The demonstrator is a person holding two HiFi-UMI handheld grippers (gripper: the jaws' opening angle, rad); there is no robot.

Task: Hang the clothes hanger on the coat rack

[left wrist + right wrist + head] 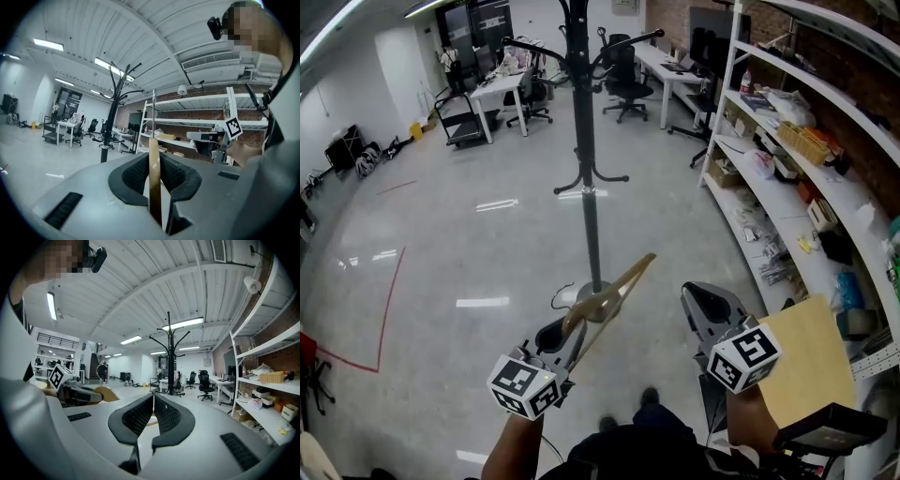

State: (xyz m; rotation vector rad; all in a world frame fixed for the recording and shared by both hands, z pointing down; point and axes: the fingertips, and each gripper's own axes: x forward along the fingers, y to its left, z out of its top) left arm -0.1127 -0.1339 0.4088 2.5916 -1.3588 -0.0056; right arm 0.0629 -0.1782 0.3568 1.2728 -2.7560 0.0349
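A tall black coat rack stands on the grey floor straight ahead, its hooks at the top of the head view and its round base just beyond my grippers. My left gripper is shut on a wooden clothes hanger, which slants up and right toward the pole. In the left gripper view the hanger's thin edge stands clamped between the jaws, with the rack ahead to the left. My right gripper is shut on nothing; it sees the rack and the hanger at its left.
White shelving loaded with boxes runs along the right wall. A cardboard sheet lies by my right arm. Desks and office chairs stand at the back. A red tape line marks the floor at left.
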